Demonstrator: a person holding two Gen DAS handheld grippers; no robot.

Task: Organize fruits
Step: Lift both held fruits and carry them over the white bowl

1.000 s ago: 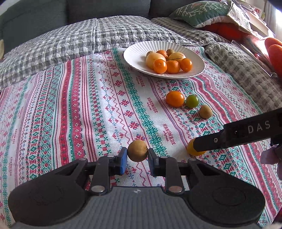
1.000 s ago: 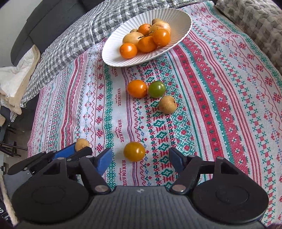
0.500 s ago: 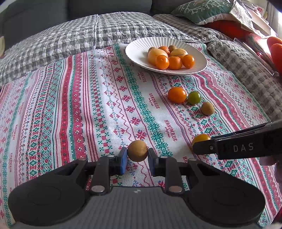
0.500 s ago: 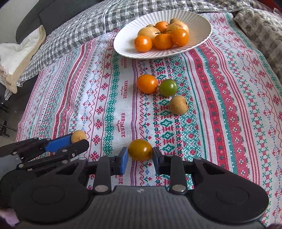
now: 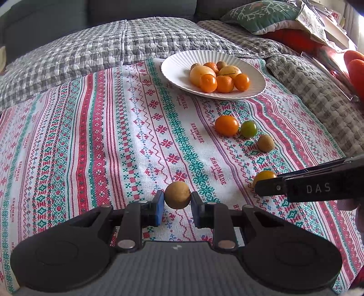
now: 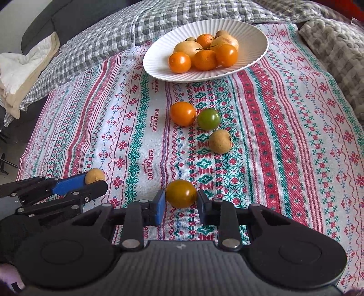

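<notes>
My left gripper [image 5: 177, 201] is shut on a round tan fruit [image 5: 177, 194], low over the patterned cloth. My right gripper [image 6: 180, 201] is shut on a yellow-orange tomato [image 6: 180, 193], which also shows at the right in the left wrist view, the tomato [image 5: 264, 176] half hidden behind a black finger. Farther up the cloth lie an orange tomato [image 6: 182, 113], a green tomato [image 6: 208, 119] and a second tan fruit [image 6: 220, 141]. A white ribbed plate [image 6: 159, 68] at the back holds several orange and yellow fruits.
The embroidered cloth [image 5: 102, 136] covers a bed with a grey checked quilt [image 5: 79, 52] behind. A knitted grey blanket [image 5: 318, 98] and pillows [image 5: 261, 16] lie at the right. A white towel [image 6: 20, 68] hangs at the left edge.
My right gripper has closed from wide open onto the yellow-orange tomato and rolled a little. The left gripper has kept still with the tan fruit.
</notes>
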